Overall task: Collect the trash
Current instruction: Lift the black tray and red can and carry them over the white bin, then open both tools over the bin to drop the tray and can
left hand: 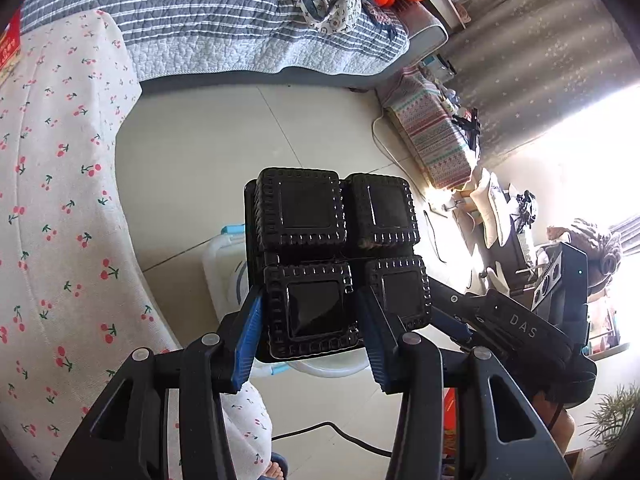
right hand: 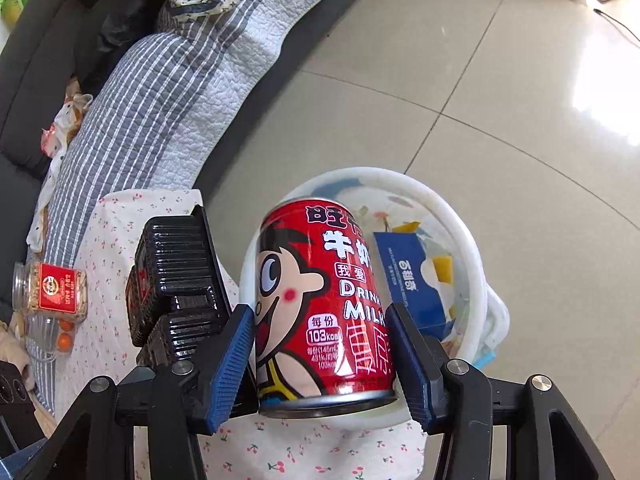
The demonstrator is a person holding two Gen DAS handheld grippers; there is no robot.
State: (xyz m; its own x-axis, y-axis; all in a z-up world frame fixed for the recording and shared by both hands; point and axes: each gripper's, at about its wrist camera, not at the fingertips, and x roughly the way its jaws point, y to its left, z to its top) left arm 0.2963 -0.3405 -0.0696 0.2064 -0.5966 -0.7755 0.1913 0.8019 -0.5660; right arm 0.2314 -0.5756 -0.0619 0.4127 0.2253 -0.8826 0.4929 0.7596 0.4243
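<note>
My left gripper point(left hand: 310, 320) is shut on a black plastic tray point(left hand: 304, 216) with four moulded cups, its blue pads clamping the nearest cup. The tray hangs over a white bin point(left hand: 216, 264) on the floor. In the right wrist view the same tray point(right hand: 176, 272) shows edge-on at the left. A red milk can point(right hand: 320, 304) stands between the blue pads of my right gripper point(right hand: 320, 364), directly above the white bin point(right hand: 440, 200). The can's top is blurred and it sits loosely between the jaws rather than clamped. A blue carton point(right hand: 404, 276) lies inside the bin.
A table with a cherry-print cloth point(right hand: 116, 240) is beside the bin, with a jar of nuts point(right hand: 52, 292) on it. A sofa with a striped quilt point(right hand: 160, 92) runs behind. Cables point(left hand: 384, 148) cross the tiled floor. A person's foot point(left hand: 276, 470) is near the table.
</note>
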